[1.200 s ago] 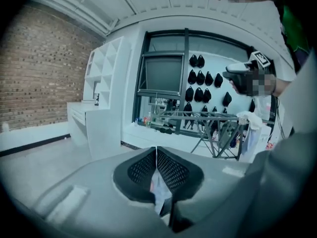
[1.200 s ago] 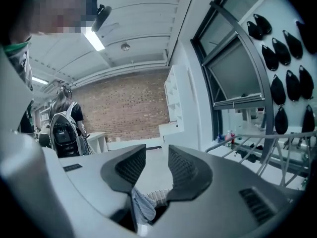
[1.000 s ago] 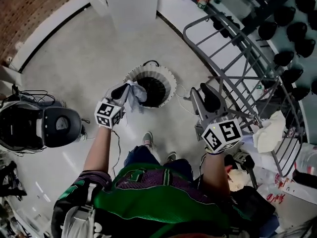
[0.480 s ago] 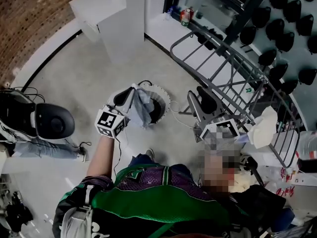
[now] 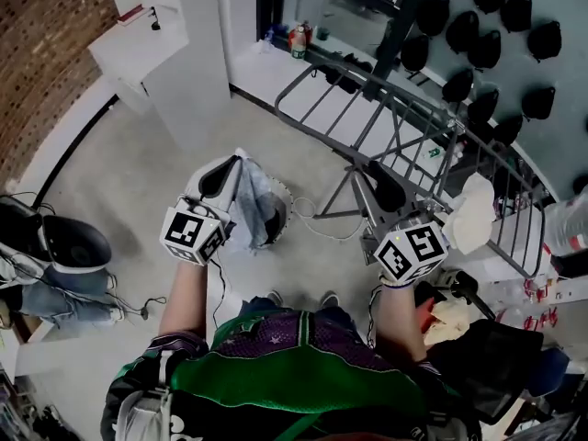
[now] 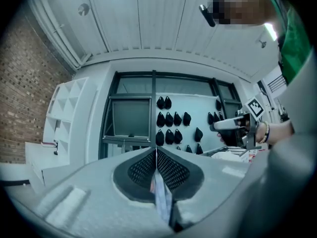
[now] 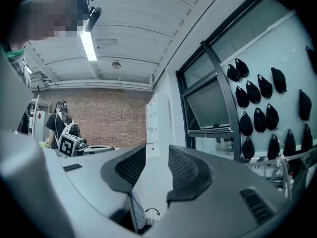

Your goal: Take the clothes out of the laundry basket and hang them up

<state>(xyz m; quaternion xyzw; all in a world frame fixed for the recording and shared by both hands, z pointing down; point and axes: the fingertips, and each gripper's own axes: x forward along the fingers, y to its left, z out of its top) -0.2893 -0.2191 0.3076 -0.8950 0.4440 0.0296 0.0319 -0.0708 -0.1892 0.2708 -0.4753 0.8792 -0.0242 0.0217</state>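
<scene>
A cloth [image 5: 257, 200] is pinched in the closed left hand-held gripper [image 5: 234, 168] above the basket [image 5: 288, 198], while the right hand-held gripper [image 5: 378, 180] is spread and empty; lifting-out seems done, and spreading it over the rack [image 5: 418, 118] behind the basket is called for.

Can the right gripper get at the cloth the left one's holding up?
Likely yes: the right gripper is open and empty, and the cloth hangs free from the shut left gripper, with only open air between them.
</scene>
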